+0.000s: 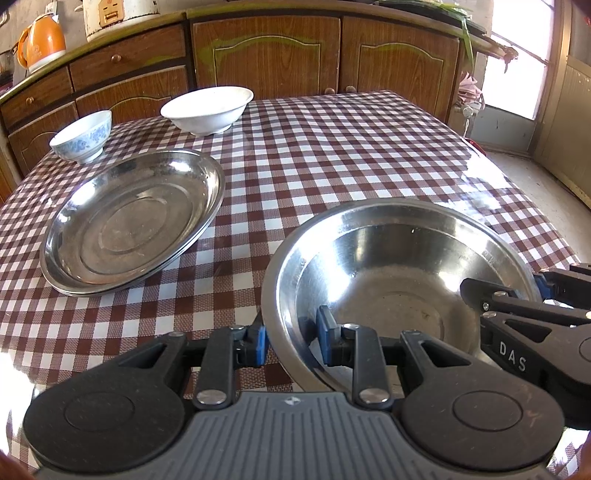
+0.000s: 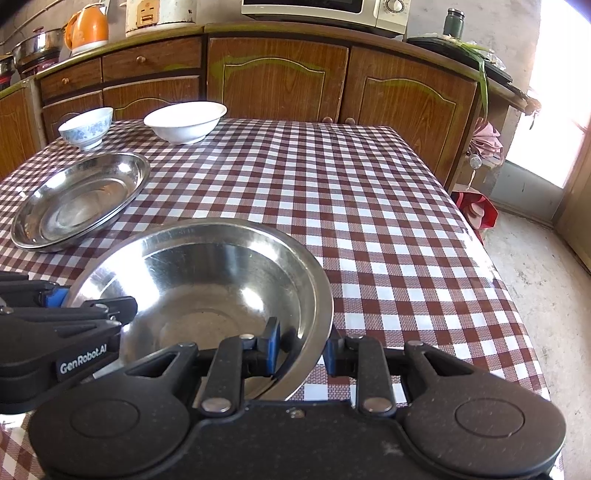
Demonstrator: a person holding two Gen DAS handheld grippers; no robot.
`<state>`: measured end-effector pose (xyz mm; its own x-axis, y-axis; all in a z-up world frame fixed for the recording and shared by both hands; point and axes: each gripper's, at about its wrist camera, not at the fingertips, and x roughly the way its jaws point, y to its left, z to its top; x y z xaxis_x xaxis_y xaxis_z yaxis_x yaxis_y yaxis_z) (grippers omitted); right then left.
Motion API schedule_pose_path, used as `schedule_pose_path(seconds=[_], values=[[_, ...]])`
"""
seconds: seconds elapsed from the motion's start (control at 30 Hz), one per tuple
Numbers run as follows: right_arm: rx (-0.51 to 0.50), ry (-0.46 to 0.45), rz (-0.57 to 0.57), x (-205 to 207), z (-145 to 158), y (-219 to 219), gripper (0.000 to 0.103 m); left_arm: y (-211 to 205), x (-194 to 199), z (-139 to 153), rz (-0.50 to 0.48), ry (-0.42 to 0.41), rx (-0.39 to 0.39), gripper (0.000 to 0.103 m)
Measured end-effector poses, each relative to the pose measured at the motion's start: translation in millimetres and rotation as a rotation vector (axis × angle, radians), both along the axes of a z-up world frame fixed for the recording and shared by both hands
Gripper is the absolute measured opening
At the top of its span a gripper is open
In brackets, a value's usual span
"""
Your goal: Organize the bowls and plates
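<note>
microwave (image 2: 325, 11) cut by the top edge, rice cooker (image 1: 118, 14) top cut off, steel bowl (image 1: 399, 280) near rim hidden behind gripper fingers, window (image 1: 517, 66) washed out by glare

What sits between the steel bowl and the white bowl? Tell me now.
Nothing: only bare checkered tablecloth runs from the steel bowl to the white bowl. The steel plates lie off to the left. The right wrist view shows it best.

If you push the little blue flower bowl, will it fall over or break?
The small blue-patterned bowl stands on a narrow foot, so a push near its rim might tip it. It looks like glazed china, so probably breakable and slick. The checked tablecloth looks glossy, so a low push would likely just slide it.
</note>
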<state>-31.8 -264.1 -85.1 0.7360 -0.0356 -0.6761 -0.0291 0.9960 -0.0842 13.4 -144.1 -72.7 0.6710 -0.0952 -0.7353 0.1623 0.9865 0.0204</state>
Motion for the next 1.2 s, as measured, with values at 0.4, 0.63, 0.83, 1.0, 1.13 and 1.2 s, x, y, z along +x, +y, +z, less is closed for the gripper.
schedule_pose_path(seconds=[0.4,0.63,0.83,1.0,1.13,1.2], values=[[0.005,0.004,-0.003,0.7,-1.4,-1.8,0.032,0.1,-1.9,0.1,-0.004,-0.008,0.001,0.027],[-0.006,0.013,-0.002,0.8,-2.7,-1.0,0.034,1.4,-2.5,0.4,-0.002,-0.001,-0.011,0.027],[0.003,0.025,-0.01,-0.1,-2.4,-2.7,0.034,1.1,-3.1,0.8,-0.003,0.007,-0.02,0.027],[0.011,0.031,-0.017,-1.0,-1.9,-3.5,0.034,3.1,-2.8,1.7,0.003,0.011,-0.027,0.027],[0.016,0.022,-0.035,-3.0,0.9,-6.3,0.039,4.4,-3.5,3.6,0.008,0.006,-0.032,0.027],[0.025,0.012,-0.044,-4.5,3.4,-8.6,0.05,5.1,-3.6,4.2,0.01,0.008,-0.036,0.027]])
